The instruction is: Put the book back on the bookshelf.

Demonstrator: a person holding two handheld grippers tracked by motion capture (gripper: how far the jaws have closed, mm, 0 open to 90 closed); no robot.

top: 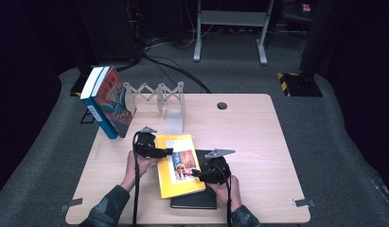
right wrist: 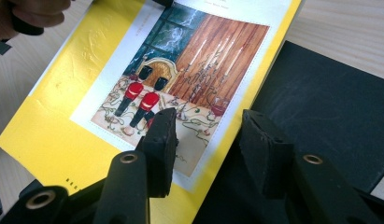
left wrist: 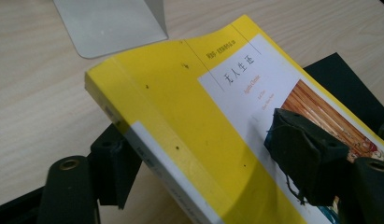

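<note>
A yellow paperback (top: 178, 165) with a picture on its cover lies near the table's front edge, its right part resting on a black book (top: 197, 202). My left gripper (top: 164, 152) comes in at the paperback's left spine edge. In the left gripper view one jaw sits under the spine of the yellow paperback (left wrist: 180, 116) and the other presses on the cover, so the left gripper (left wrist: 201, 144) is shut on it and that edge is raised. My right gripper (right wrist: 210, 123) straddles the paperback's right edge, open. One jaw is over the picture, the other over the black book (right wrist: 330, 107).
Two upright books (top: 109, 101) lean at the table's back left, beside a folding metal rack (top: 156, 94). A metal bookend (top: 173, 120) stands just beyond the yellow paperback. The wooden table (top: 249, 142) has a cable hole (top: 222, 105) at the back.
</note>
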